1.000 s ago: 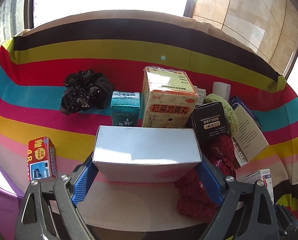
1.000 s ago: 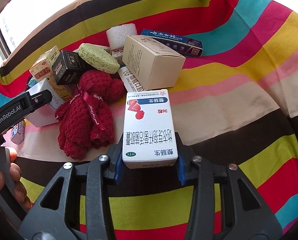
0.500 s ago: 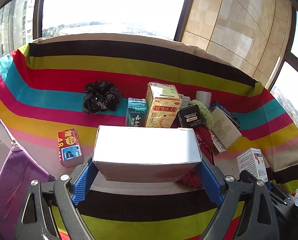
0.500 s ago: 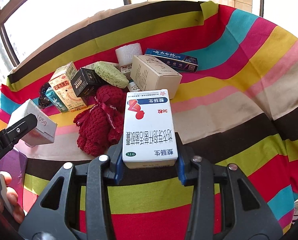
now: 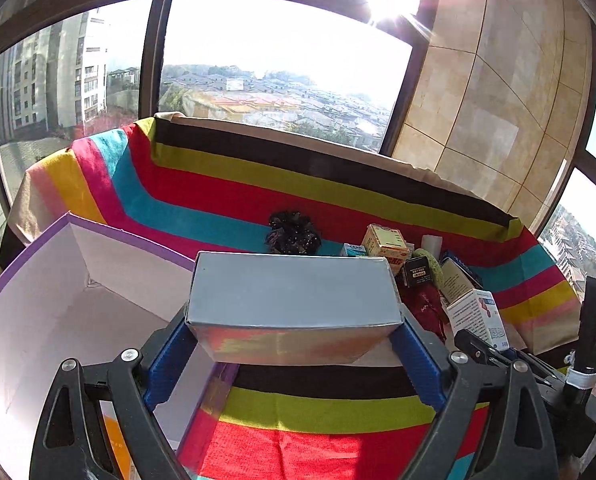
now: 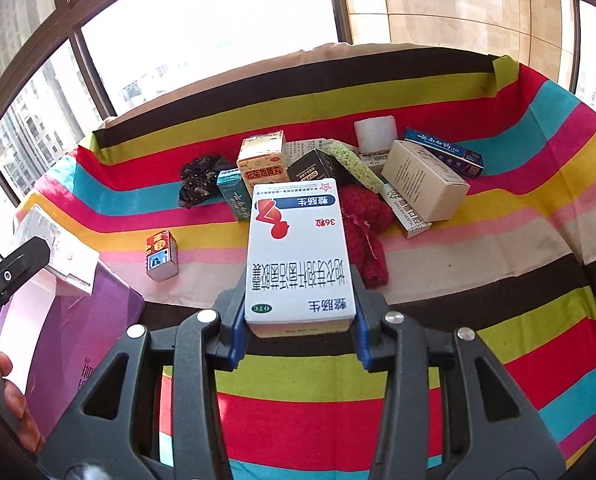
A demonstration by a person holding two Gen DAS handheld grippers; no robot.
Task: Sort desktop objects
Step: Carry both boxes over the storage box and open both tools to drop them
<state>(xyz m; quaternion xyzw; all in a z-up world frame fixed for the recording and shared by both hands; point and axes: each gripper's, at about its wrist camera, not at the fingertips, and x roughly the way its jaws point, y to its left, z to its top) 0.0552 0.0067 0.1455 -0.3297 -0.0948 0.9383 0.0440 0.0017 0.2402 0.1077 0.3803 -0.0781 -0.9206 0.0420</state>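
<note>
My left gripper (image 5: 294, 340) is shut on a plain grey-white box (image 5: 294, 304), held in the air by the right wall of a purple-rimmed storage box (image 5: 70, 288). My right gripper (image 6: 299, 320) is shut on a white medicine box with blue and red print (image 6: 298, 256), held above the striped cloth; it also shows in the left wrist view (image 5: 477, 318). The grey-white box (image 6: 54, 248) shows at the left of the right wrist view, over the purple box (image 6: 86, 332).
On the striped cloth (image 6: 457, 264) lie a small red box (image 6: 161, 256), a black scrunchie (image 6: 198, 184), a teal box (image 6: 234, 196), a yellow box (image 6: 262, 162), a black box (image 6: 313, 168), a red knitted toy (image 6: 365, 232), a beige box (image 6: 425, 184) and a blue box (image 6: 443, 152).
Both grippers have risen and drawn back from the pile with their boxes. The left one has swung left to the purple storage box, which has come into view.
</note>
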